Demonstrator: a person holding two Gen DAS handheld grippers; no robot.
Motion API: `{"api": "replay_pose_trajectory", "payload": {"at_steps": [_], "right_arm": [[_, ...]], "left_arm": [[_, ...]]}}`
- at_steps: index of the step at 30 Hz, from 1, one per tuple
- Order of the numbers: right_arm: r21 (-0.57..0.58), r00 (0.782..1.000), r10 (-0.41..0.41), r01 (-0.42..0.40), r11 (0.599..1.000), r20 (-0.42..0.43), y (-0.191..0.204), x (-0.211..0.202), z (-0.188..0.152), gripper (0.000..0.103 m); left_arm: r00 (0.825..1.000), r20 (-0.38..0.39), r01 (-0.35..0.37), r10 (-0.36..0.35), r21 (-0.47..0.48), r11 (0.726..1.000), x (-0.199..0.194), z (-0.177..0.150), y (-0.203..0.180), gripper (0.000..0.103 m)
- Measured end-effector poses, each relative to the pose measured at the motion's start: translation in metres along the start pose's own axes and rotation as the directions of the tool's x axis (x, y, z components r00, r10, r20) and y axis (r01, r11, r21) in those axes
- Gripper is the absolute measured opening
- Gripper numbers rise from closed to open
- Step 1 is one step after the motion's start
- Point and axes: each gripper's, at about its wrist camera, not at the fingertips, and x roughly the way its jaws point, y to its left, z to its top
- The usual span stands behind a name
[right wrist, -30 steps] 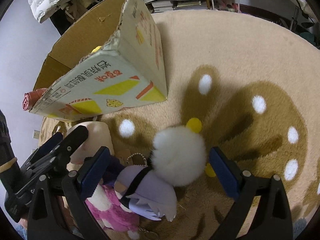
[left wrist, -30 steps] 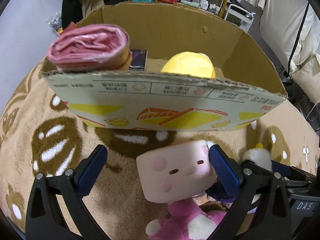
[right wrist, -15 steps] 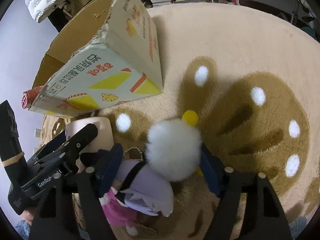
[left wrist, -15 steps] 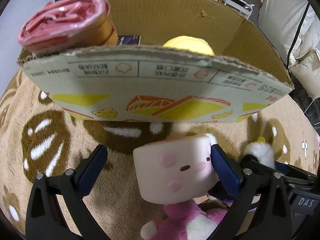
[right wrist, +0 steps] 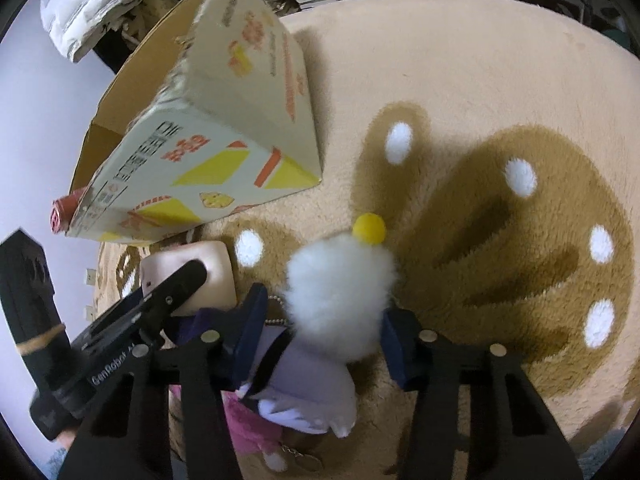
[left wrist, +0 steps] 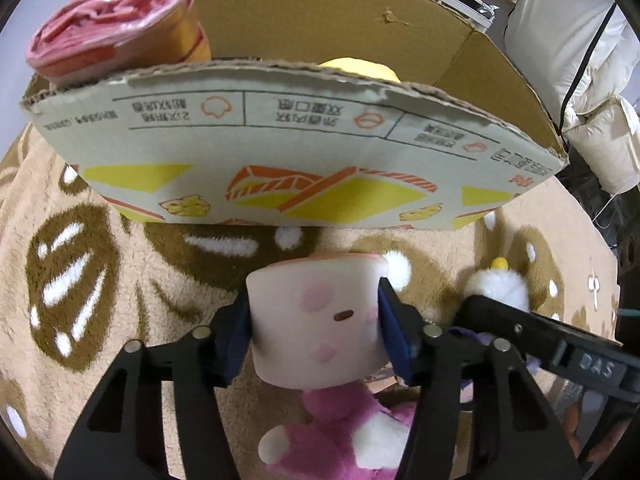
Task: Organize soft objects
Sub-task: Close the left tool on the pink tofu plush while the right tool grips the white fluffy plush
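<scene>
Through the left wrist view, my left tool (left wrist: 314, 330) has just been closing and now clamps the squishy pink block toy (left wrist: 316, 320) by its sides, above the shaggy tan rug (left wrist: 132, 288). Behind stands the corrugated cardboard box (left wrist: 280, 160), a roll of pink bags (left wrist: 108, 44) at its corner.

In the right wrist view, my right tool (right wrist: 320, 340) has also just been closing; its blue pads squeeze the fluffy white pompom toy (right wrist: 340, 296), round, with a yellow ball on top, on the rug.
</scene>
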Motion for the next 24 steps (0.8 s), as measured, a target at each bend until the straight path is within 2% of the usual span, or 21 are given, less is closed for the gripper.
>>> {"api": "replay_pose_trajectory", "payload": {"at_steps": [3,8,13,20,24], "right_arm": [[0.002,1.000,-0.013,0.013,1.000,-0.003,-0.005,0.003,0.003,0.041],[0.021,1.000,0.003,-0.003,1.000,-0.005,-0.009,0.009,0.008,0.038],[-0.020,1.000,-0.012,0.012,1.000,0.029,-0.002,0.002,0.008,0.035],[-0.072,0.989,0.046,-0.036,0.997,0.140,0.016,-0.025,0.008,0.034],[-0.109,0.974,0.080,-0.058,0.992,0.210,0.028,-0.045,0.004,0.034]], "left_arm": [[1.000,0.009,0.003,-0.003,-0.007,1.000,-0.005,-0.005,0.001,0.052],[1.000,0.026,-0.017,0.017,0.000,1.000,-0.013,-0.010,-0.003,0.048],[0.998,0.052,-0.043,0.043,-0.002,0.999,-0.033,-0.019,-0.004,0.047],[0.988,0.128,-0.085,0.089,-0.041,0.996,-0.065,-0.030,0.009,0.046],[0.974,0.190,-0.121,0.126,-0.039,0.992,-0.086,-0.034,0.016,0.046]]}}
